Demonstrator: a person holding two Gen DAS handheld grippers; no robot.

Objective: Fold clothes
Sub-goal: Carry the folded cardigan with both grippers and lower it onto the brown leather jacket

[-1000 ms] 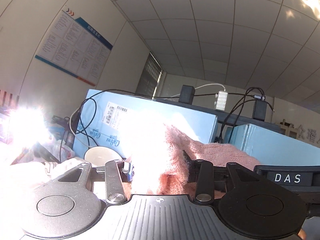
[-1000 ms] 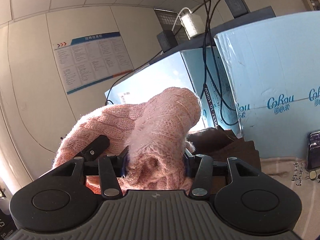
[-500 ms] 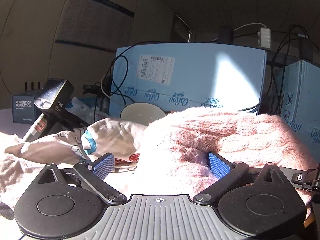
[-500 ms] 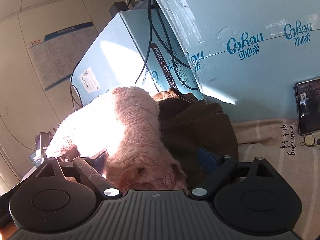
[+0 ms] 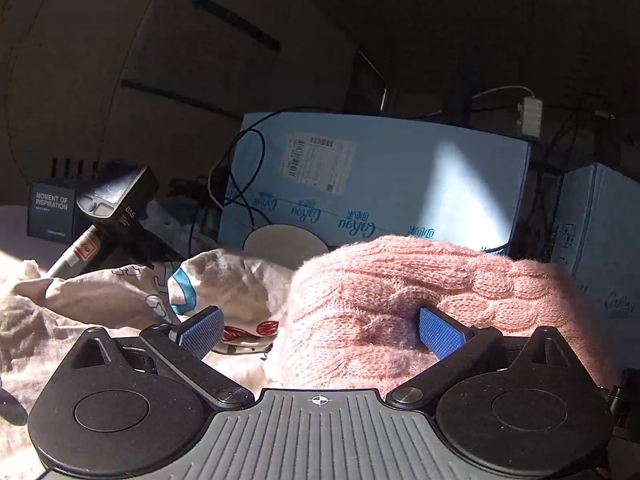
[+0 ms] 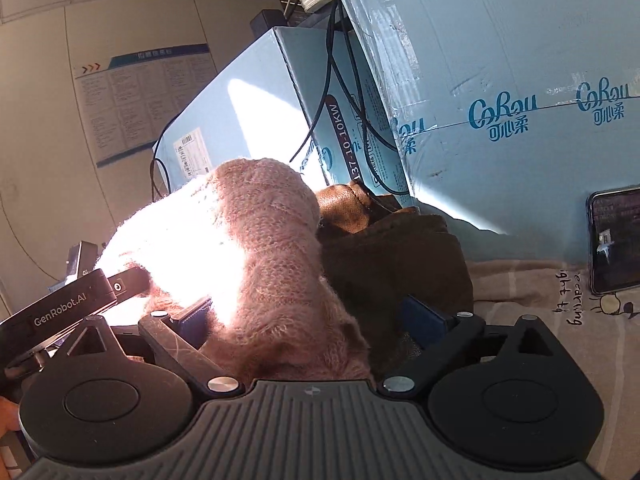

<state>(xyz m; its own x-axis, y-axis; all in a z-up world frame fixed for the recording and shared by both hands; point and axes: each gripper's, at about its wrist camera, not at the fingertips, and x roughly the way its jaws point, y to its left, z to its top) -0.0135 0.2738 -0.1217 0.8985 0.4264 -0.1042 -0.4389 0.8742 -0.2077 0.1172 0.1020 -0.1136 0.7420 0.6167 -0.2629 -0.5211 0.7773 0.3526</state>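
Okay, both my grippers have just been opening and now stand wide. Left gripper [image 5: 320,330]: jaws spread, pink knit sweater [image 5: 420,292] bunched between them, lying against the right pad, left pad clear of it. Right gripper [image 6: 316,314]: jaws spread too, the same sweater [image 6: 260,248] heaped between them with its sunlit side against the left pad; I can't tell if the far pad touches anything. So the sweater is let go and sits in a mound on the beige cloth [image 6: 540,292]. Just beside it, on the right-wrist view, a dark brown garment [image 6: 392,256]. Left of it, a crumpled printed cloth [image 5: 168,288]. Behind all that, pale blue cartons [image 5: 380,184] with black cables, phone [image 6: 614,240] leaning at the right.
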